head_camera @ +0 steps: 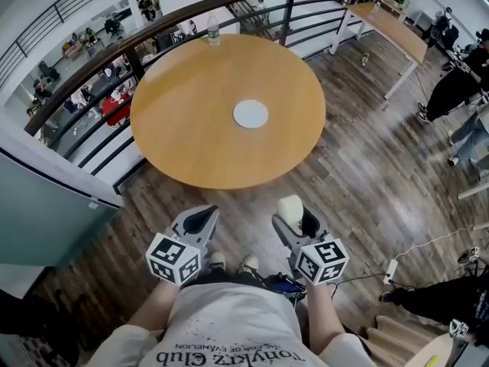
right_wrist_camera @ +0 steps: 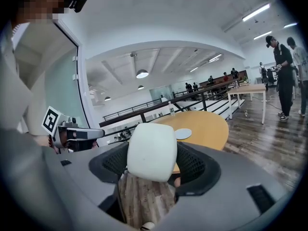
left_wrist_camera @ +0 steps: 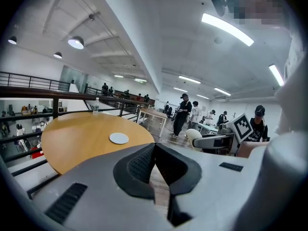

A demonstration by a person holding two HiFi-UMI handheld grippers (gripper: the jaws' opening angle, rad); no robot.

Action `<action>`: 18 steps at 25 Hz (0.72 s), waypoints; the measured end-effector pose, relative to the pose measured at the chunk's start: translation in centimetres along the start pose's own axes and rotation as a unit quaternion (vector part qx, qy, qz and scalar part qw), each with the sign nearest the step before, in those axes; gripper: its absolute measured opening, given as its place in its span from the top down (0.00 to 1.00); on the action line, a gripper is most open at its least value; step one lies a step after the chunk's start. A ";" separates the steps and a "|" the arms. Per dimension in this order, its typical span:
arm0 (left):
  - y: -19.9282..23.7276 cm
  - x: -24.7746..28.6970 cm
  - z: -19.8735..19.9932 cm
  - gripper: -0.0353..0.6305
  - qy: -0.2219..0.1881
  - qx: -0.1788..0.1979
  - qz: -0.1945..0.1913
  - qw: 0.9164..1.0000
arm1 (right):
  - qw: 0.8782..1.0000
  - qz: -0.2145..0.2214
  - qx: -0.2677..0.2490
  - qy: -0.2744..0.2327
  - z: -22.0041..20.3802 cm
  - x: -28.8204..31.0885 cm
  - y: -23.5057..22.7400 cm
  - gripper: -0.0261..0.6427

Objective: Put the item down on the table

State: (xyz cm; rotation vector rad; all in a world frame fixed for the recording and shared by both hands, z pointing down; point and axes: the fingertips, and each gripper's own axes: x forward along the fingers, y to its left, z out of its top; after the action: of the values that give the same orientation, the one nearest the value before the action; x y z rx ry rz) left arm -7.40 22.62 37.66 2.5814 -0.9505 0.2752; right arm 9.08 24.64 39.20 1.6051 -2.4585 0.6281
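Head view looks down on a round wooden counter (head_camera: 191,128), with both claws short of its near edge, above the floor. The right claw (head_camera: 294,219) clamps a white block (head_camera: 290,205), maybe foam; the left claw (head_camera: 203,215) is closed, empty. A white disc (head_camera: 250,114) lies mid-counter, a bottle (head_camera: 213,30) at the far edge.
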 end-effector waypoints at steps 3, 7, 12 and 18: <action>-1.1 0.4 -0.3 0.91 0.005 0.001 0.007 1.000 | 1.000 -0.002 0.004 0.003 -0.2 -1.0 -1.5 0.47; -2.4 0.7 -0.4 0.91 0.004 0.001 0.015 1.000 | 1.000 0.008 0.000 0.007 -0.2 -1.7 -2.5 0.47; -3.3 1.8 -0.3 0.91 0.002 -0.002 0.020 1.000 | 1.000 0.021 -0.006 0.010 0.2 -1.6 -3.6 0.47; -1.3 3.6 0.0 0.91 -0.001 -0.009 0.026 1.000 | 0.999 0.029 -0.009 0.016 0.7 0.8 -4.9 0.47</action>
State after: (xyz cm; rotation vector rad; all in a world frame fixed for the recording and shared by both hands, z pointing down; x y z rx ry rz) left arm -3.85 21.44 38.37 2.5444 -1.0178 0.2767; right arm 13.26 21.97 40.16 1.5109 -2.4879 0.6322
